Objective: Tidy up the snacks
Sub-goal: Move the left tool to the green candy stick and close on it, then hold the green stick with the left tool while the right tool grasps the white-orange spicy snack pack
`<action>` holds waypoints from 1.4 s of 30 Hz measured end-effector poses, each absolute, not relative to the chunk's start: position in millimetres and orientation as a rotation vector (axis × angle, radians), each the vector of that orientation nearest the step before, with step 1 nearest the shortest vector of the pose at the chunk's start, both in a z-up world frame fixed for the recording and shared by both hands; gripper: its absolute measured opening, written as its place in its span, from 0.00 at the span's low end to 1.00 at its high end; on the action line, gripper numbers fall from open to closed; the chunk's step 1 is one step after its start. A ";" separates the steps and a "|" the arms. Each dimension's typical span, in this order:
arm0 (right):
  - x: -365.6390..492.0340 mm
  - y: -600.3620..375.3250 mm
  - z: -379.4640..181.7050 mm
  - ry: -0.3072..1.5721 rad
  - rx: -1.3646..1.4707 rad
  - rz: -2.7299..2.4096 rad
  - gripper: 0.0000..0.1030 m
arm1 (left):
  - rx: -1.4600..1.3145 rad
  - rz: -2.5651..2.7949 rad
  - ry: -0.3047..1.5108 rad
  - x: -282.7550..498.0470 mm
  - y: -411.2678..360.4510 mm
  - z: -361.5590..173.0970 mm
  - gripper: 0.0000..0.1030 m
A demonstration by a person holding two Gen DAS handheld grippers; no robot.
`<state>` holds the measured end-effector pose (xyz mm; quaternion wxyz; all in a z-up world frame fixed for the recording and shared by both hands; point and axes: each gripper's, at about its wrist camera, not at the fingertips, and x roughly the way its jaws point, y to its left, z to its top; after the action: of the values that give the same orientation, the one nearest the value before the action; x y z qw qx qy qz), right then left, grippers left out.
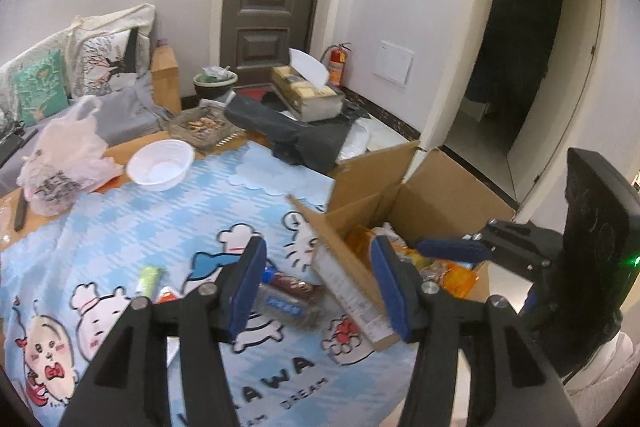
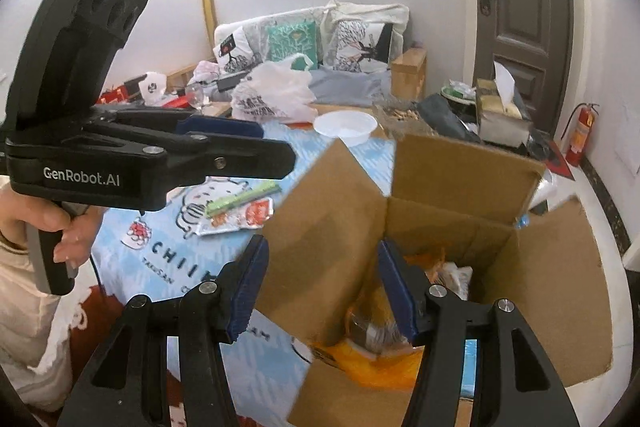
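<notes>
Looks maybe halfway: cardboard box (image 2: 460, 211) on the right already has several snacks in it, a few packets (image 1: 292, 291) left on the blue cloth (image 1: 160, 227). Left gripper (image 1: 320, 287) and right gripper (image 2: 322, 287) both gape, empty.

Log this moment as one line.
left gripper: open, empty | right gripper: open, empty, over box | snacks: some on cloth

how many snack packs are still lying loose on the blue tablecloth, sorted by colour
green stick pack: 1
brown wrapper bar: 1
clear blue-label pack: 1
red and white pack: 1
total: 4
</notes>
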<state>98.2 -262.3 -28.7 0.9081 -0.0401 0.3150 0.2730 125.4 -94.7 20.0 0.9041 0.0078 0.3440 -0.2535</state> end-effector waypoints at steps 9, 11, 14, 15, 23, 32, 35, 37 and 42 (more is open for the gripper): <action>83.5 -207.5 -10.2 0.597 -0.123 0.629 0.52 | -0.015 -0.419 0.688 109.6 -18.1 11.7 0.55; 83.2 -187.3 -12.7 0.616 -0.131 0.666 0.52 | -0.028 -0.399 0.698 108.2 0.9 3.9 0.56; 87.1 -160.3 -21.7 0.650 -0.137 0.711 0.52 | -0.038 -0.367 0.714 108.0 27.1 -10.1 0.57; 89.3 -149.0 -27.1 0.667 -0.142 0.722 0.52 | -0.040 -0.356 0.721 108.8 34.0 -15.1 0.57; 115.3 -98.4 -82.3 0.800 -0.155 0.715 0.51 | -0.062 -0.341 0.797 122.4 69.4 -70.9 0.57; 158.8 -97.2 -142.7 0.947 -0.084 0.636 0.51 | -0.039 -0.337 0.899 173.0 71.9 -130.2 0.52; 165.8 -92.7 -149.4 0.960 -0.084 0.643 0.51 | -0.029 -0.326 0.939 194.6 70.6 -147.8 0.48; 170.6 -89.9 -153.5 0.966 -0.088 0.643 0.51 | -0.016 -0.320 0.961 207.1 68.2 -158.5 0.47; 182.4 -84.1 -162.4 0.987 -0.073 0.648 0.51 | 0.034 -0.270 0.966 221.3 65.3 -169.3 0.27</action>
<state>182.4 -84.1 -162.4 0.8300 -0.0343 0.4654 0.3054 221.3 65.3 -169.3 0.8768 0.0165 0.4629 -0.1292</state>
